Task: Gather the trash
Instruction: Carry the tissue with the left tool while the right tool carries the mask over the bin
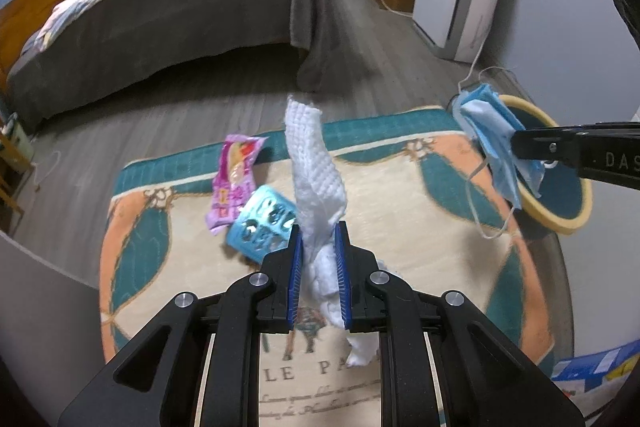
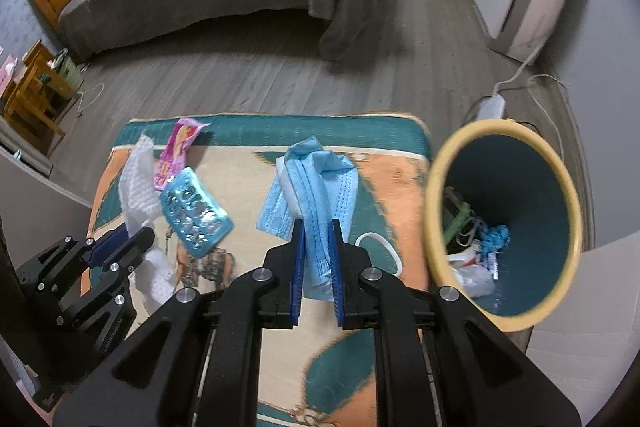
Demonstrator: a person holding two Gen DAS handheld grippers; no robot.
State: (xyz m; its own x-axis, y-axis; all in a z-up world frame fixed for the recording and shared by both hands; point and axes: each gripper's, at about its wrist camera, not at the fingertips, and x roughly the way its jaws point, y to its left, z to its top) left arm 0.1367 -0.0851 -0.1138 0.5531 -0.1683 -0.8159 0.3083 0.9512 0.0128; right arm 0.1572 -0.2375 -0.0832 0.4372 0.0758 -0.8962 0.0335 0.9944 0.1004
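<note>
The left claw (image 1: 318, 247) pinches a white paper towel (image 1: 314, 163), lifted clear of the rug (image 1: 400, 195). The right claw (image 2: 316, 247) pinches a blue face mask (image 2: 310, 183), with the bin (image 2: 434, 187) at its three o'clock, probably the drop target. A pink wrapper (image 1: 234, 179) and blister pack (image 1: 262, 223) lie on the rug.

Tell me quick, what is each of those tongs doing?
Left tongs: shut on the white paper towel.
Right tongs: shut on the blue face mask.
</note>
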